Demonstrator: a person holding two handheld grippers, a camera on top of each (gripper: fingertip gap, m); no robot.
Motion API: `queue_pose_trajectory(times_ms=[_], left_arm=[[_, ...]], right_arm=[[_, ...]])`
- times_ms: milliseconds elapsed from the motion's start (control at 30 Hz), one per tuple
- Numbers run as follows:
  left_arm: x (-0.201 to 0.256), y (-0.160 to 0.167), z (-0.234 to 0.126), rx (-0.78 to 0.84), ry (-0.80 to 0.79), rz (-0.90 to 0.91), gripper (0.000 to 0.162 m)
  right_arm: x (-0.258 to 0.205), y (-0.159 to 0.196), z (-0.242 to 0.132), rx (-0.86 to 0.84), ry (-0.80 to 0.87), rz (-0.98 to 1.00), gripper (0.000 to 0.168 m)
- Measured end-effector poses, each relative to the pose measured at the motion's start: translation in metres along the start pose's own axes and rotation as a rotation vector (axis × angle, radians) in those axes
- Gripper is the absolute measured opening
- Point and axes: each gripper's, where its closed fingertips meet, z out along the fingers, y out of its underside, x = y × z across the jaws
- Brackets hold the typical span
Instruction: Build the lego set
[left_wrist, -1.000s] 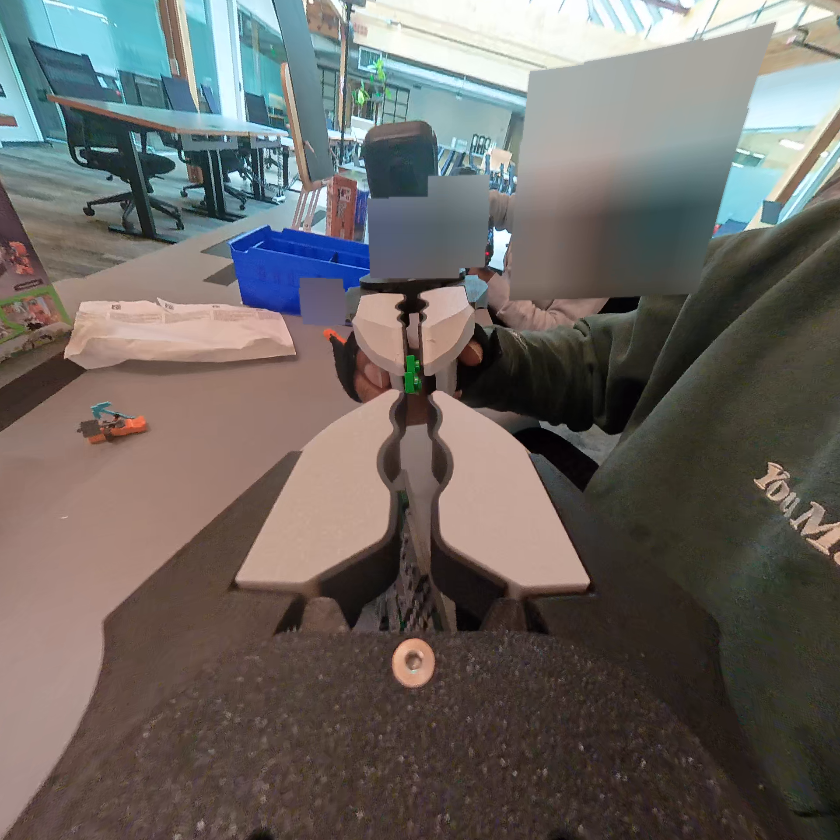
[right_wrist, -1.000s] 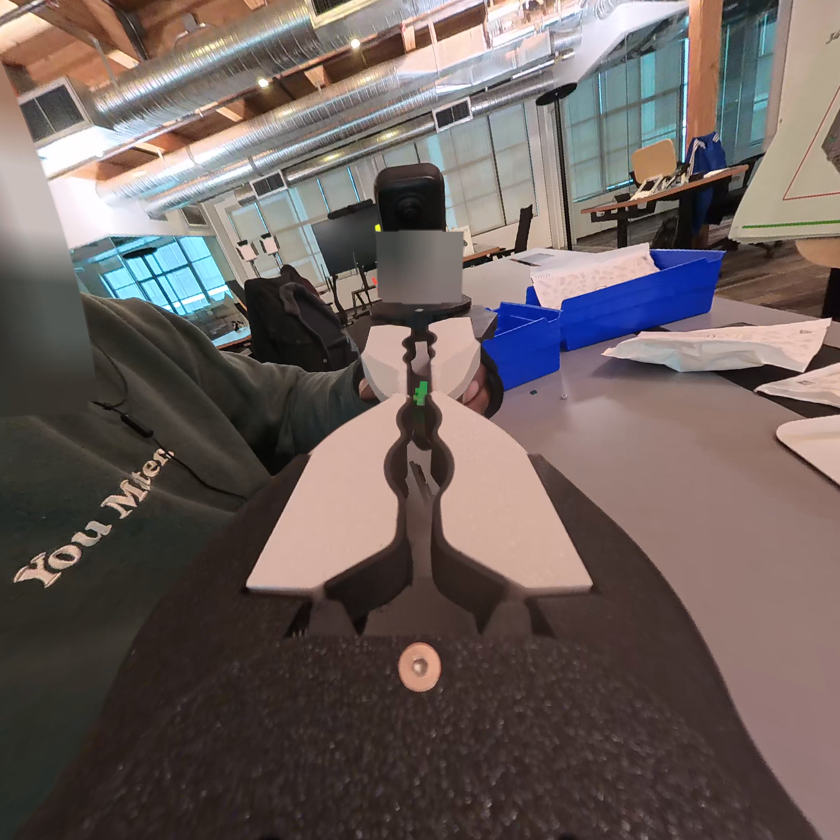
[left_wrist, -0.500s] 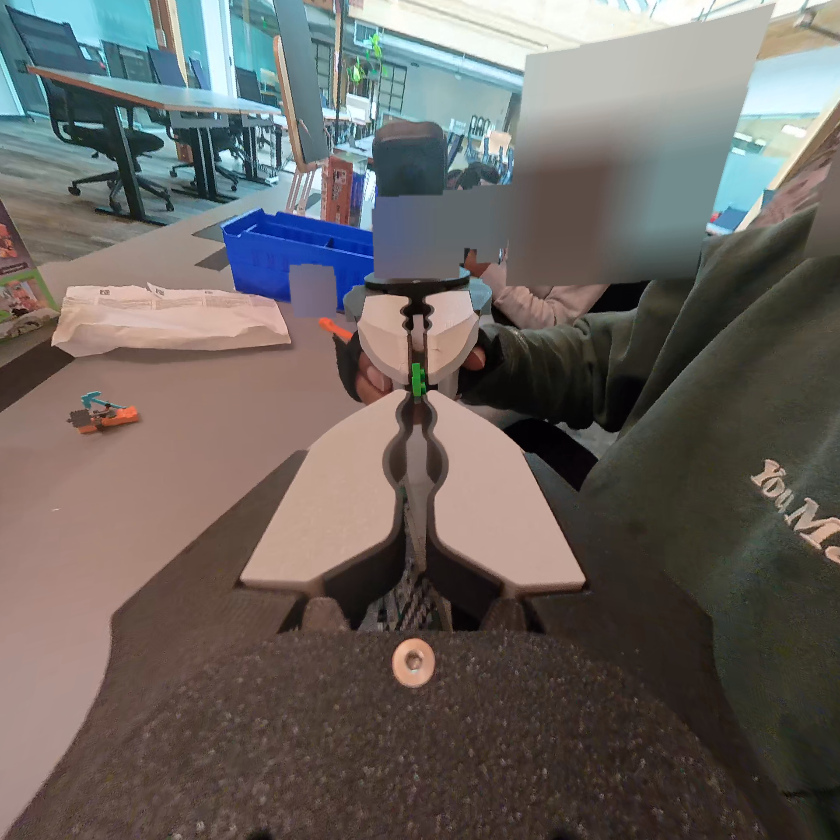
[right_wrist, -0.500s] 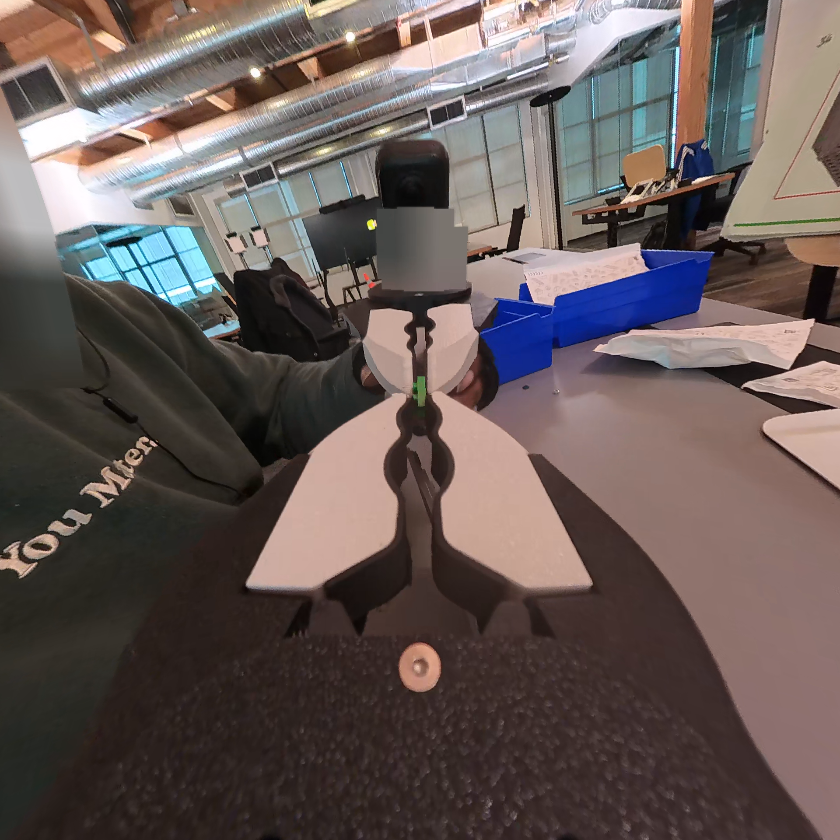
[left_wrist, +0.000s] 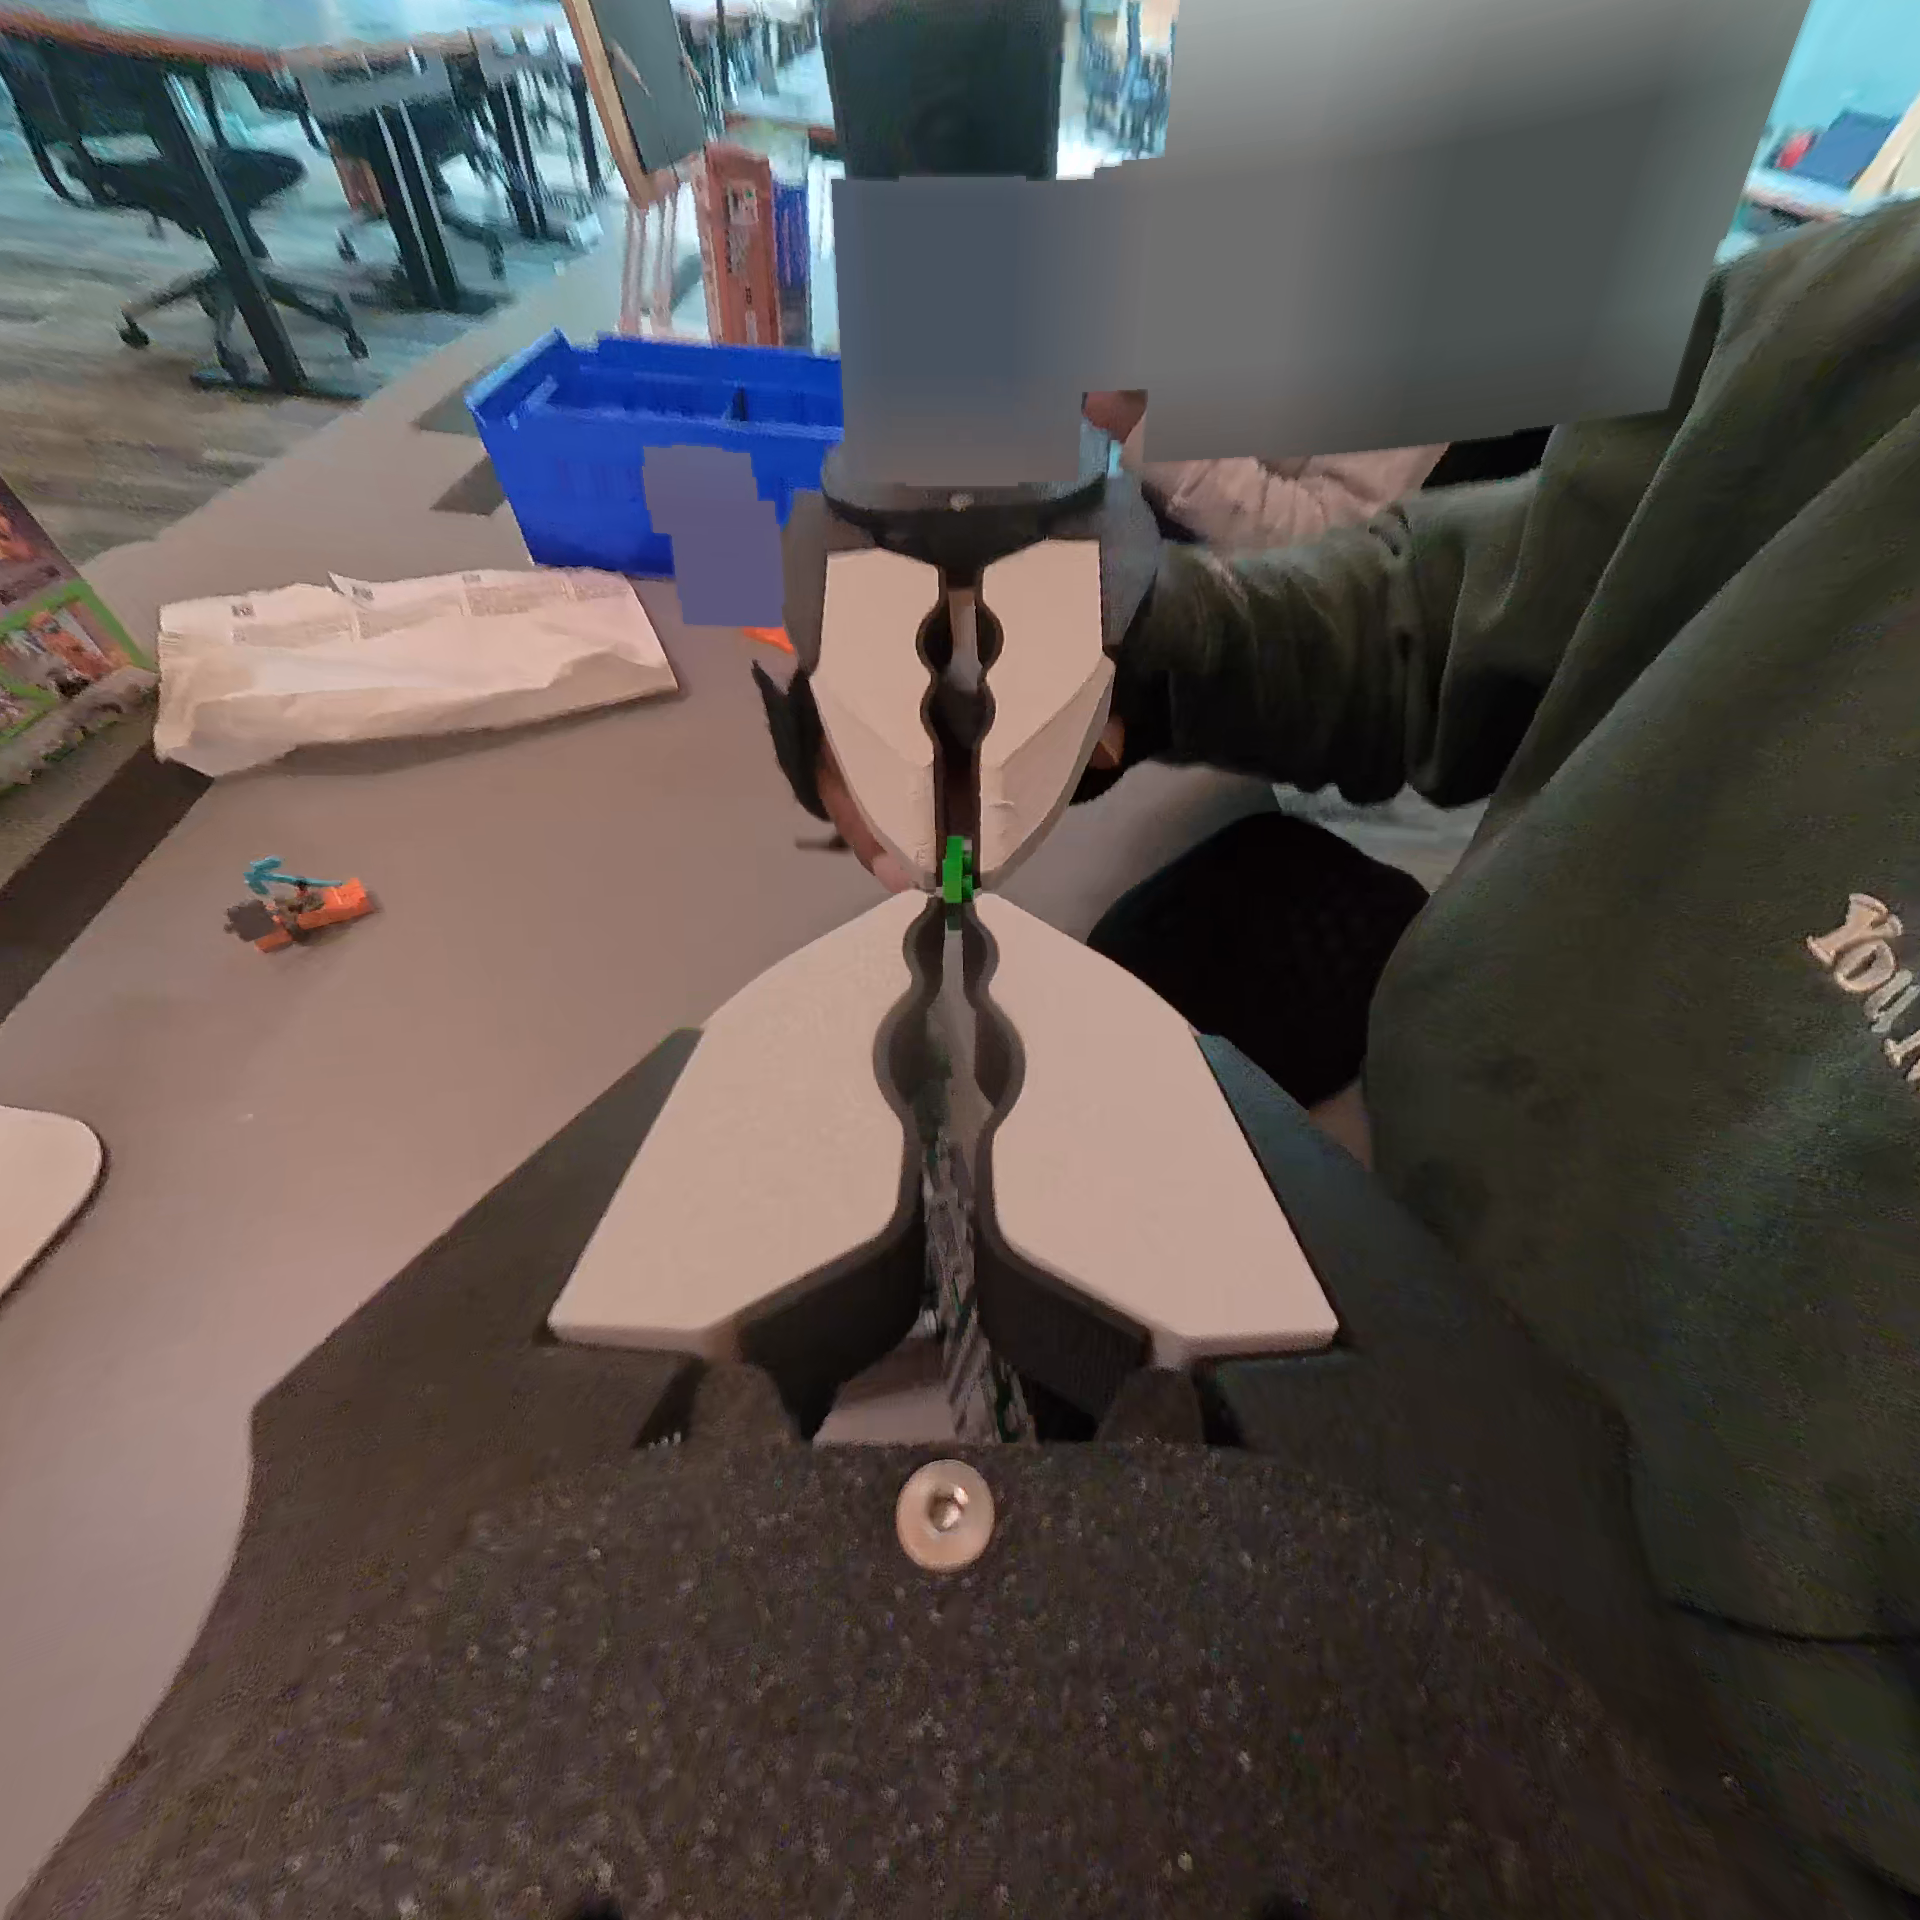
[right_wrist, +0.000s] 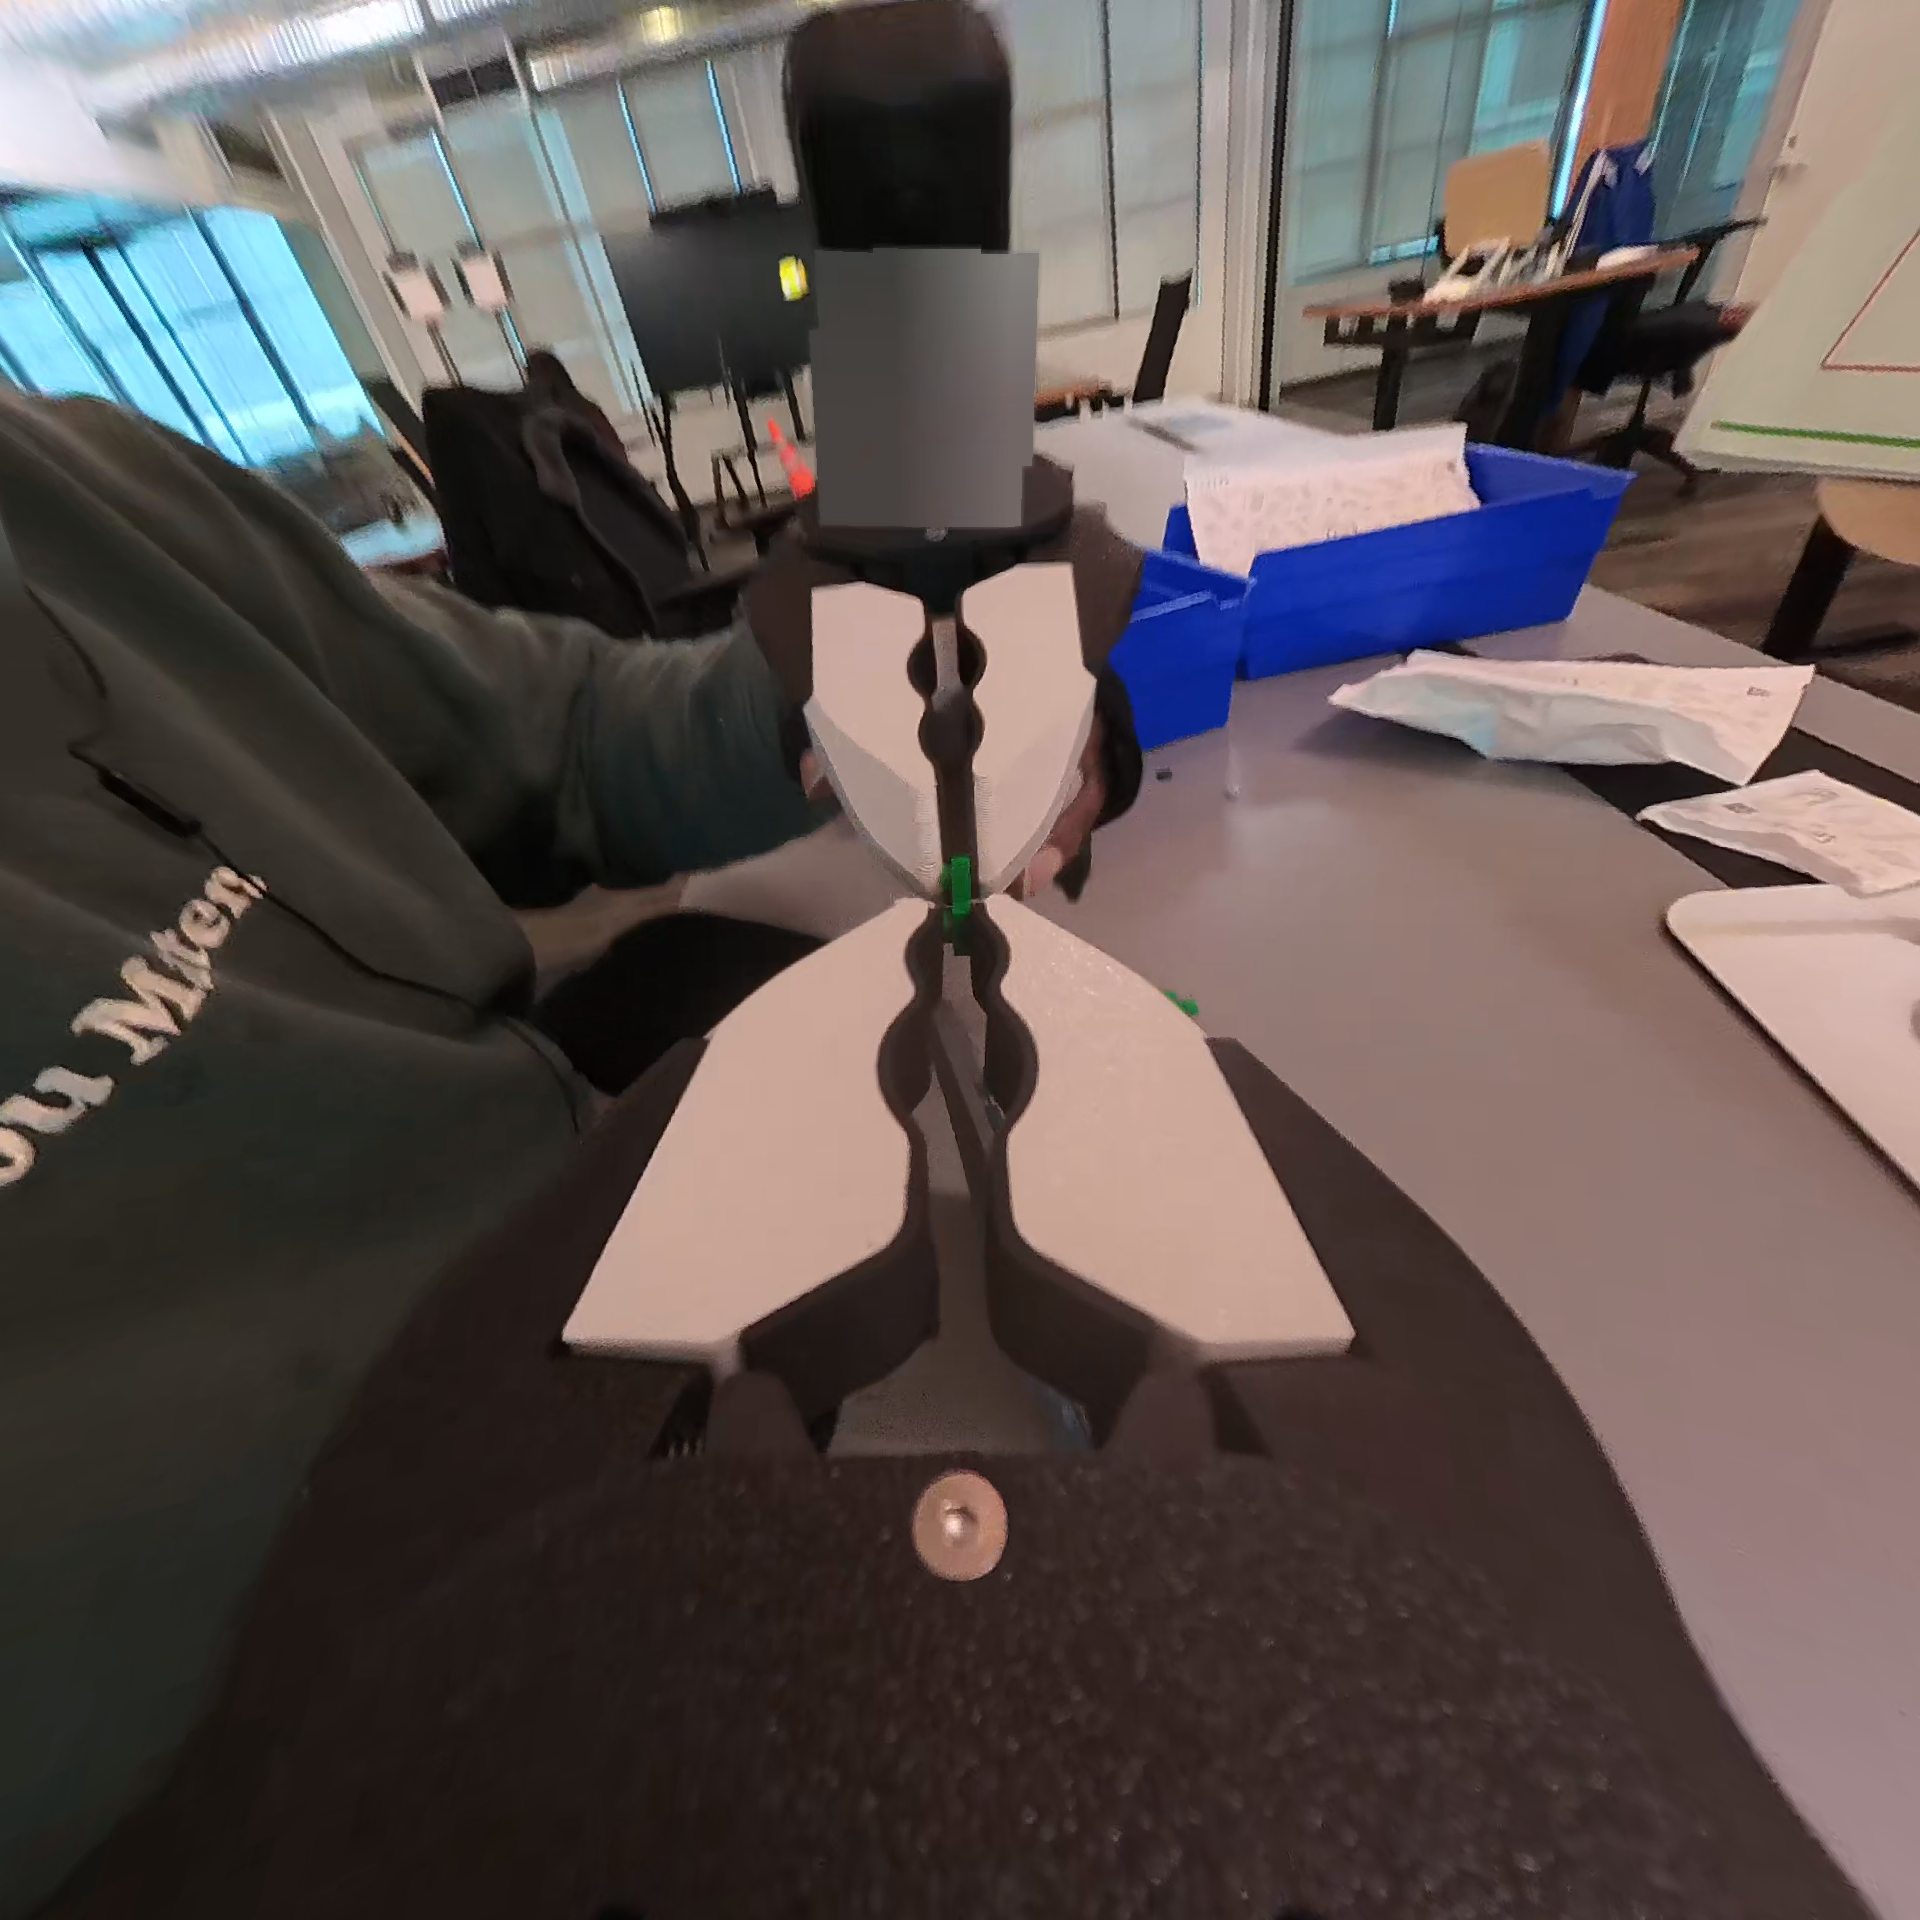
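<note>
My two grippers face each other tip to tip above the grey table's (left_wrist: 520, 1039) near edge. In the left wrist view my left gripper (left_wrist: 951, 923) is shut, and a thin green and white lego part runs back between its fingers. The right gripper (left_wrist: 957, 854) is shut opposite it. A small bright green lego piece (left_wrist: 956, 875) sits where the tips meet. In the right wrist view my right gripper (right_wrist: 957, 925) is shut on a darker green bit, against the green piece (right_wrist: 957, 883) at the left gripper's (right_wrist: 956, 868) tips.
A small orange and teal lego build (left_wrist: 301, 906) lies to the left. Blue bins (left_wrist: 644, 457) (right_wrist: 1403, 582), white paper bags (left_wrist: 405, 655) (right_wrist: 1579, 707), a white tray (right_wrist: 1818, 997) and a loose green piece (right_wrist: 1180, 1004) are on the table. The person's green sweatshirt (left_wrist: 1662, 1039) is close by. Less than 4 cm separates the two grippers' tips.
The two grippers have closed the gap between them and their tips now meet at the green piece. Both views have tilted down toward the table.
</note>
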Motion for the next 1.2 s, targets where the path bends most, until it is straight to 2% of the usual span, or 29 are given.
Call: queue_pose_trajectory(times_ms=[200, 433, 1000, 1133, 1200], left_arm=[[-0.005, -0.016, -0.003, 0.188, -0.055, -0.026, 0.011], [-0.002, -0.030, -0.002, 0.300, -0.062, -0.063, 0.007], [0.000, -0.039, -0.002, 0.342, -0.054, -0.072, 0.005], [-0.001, -0.033, -0.001, 0.275, -0.039, -0.068, 0.004], [-0.001, -0.027, -0.001, 0.217, -0.033, -0.057, 0.004]], right_arm=[[0.003, -0.020, -0.006, 0.282, -0.020, 0.133, 0.004], [0.002, -0.032, -0.008, 0.395, -0.015, 0.128, 0.004], [-0.002, -0.038, -0.011, 0.457, -0.028, 0.127, 0.004], [0.000, -0.031, -0.009, 0.379, -0.017, 0.114, 0.005], [0.000, -0.031, -0.011, 0.333, -0.011, 0.090, 0.011]])
